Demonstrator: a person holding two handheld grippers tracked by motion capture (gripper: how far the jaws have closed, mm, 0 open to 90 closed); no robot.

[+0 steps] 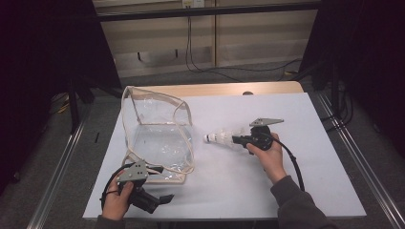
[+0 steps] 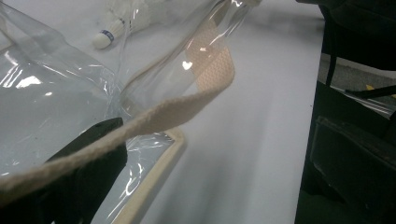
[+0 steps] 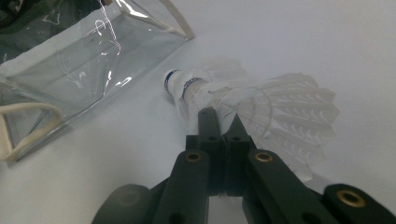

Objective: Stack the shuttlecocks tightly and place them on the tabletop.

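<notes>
The shuttlecock (image 3: 261,105) sits low over the white desk (image 1: 286,191), just beside the mouth of the clear plastic bag (image 1: 157,138), and the right gripper (image 1: 238,140) is clenched on its feathered skirt with the cork nose pointing at the bag. It's about as light as things get, but those feathers are thin and crush or split easily, so the stiffer band near the cork looks like the safer spot to pinch, and gently. The bag is floppy, slick film that won't stay open by itself; the woven cream strap (image 2: 154,116) is the grippy part to grab. The strap runs across the one jaw showing in the left gripper view, but whether the left gripper (image 1: 160,198) is actually closed on it can't be told. The bag's glare makes its inside hard to read.
</notes>
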